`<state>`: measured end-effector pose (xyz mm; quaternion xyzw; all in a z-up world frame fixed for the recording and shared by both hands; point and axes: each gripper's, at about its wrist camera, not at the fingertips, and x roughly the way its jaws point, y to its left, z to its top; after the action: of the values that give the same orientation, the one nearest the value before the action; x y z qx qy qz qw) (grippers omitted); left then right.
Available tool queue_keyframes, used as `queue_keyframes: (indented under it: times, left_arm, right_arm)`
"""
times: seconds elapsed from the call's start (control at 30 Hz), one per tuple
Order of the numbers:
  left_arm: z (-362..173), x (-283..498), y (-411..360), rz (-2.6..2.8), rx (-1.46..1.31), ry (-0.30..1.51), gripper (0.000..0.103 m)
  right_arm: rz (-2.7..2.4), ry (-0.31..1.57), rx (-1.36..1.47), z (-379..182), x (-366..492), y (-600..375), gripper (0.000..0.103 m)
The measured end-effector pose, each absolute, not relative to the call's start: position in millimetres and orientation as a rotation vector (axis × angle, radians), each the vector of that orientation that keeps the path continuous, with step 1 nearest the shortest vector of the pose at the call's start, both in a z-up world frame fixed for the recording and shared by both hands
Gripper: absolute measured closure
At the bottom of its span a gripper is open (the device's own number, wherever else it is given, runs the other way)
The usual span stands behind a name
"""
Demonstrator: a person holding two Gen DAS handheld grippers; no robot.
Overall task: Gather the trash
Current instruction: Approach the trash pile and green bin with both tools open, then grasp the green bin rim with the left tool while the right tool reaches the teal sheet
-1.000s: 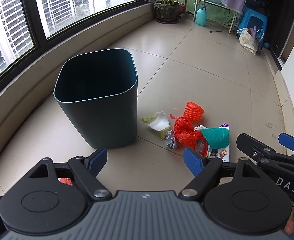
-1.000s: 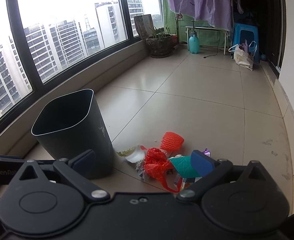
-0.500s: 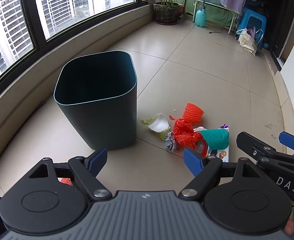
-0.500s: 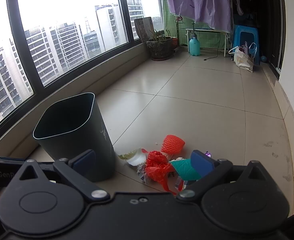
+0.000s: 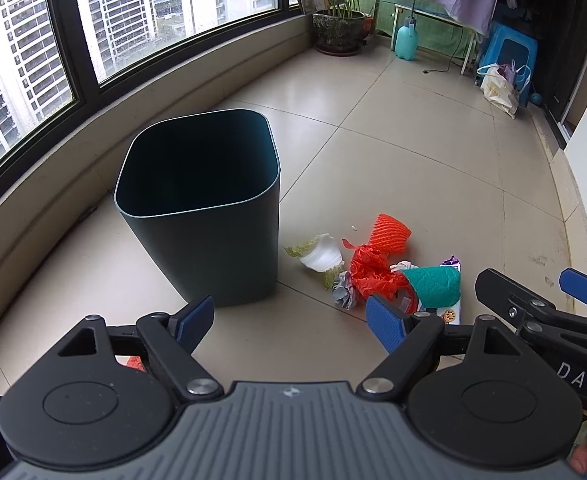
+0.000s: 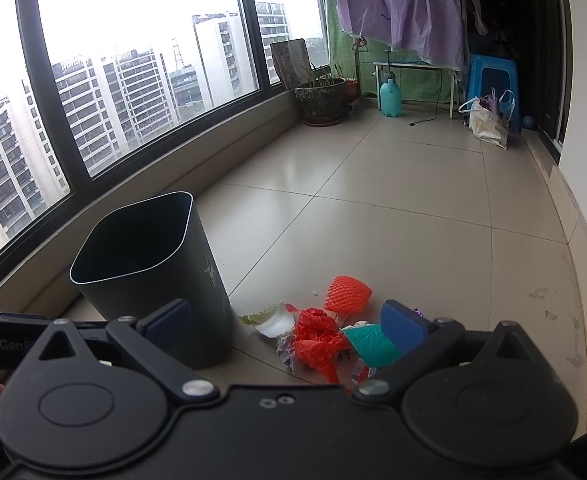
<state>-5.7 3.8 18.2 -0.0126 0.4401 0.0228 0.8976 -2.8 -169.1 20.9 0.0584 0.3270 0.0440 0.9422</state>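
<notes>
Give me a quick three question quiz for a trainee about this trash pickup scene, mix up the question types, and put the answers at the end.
1. True or false: the bin lies on its side.
2. Multiple choice: the trash pile sits on which side of the bin in the left wrist view? A) left B) right C) inside it
3. Fill in: both the left tongs and the right tongs are ____ and hold nothing.

Key: 1 false, it stands upright. 2 B. 3 open.
</notes>
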Motion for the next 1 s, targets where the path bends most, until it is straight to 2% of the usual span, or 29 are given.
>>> queue_keyframes:
  times: [1.0]
  left_arm:
    - [43,17,12,0.087,0.047,0.886,0.02]
  right_arm:
    - [0.111,0.681,0.075,42,16,-168,0.004]
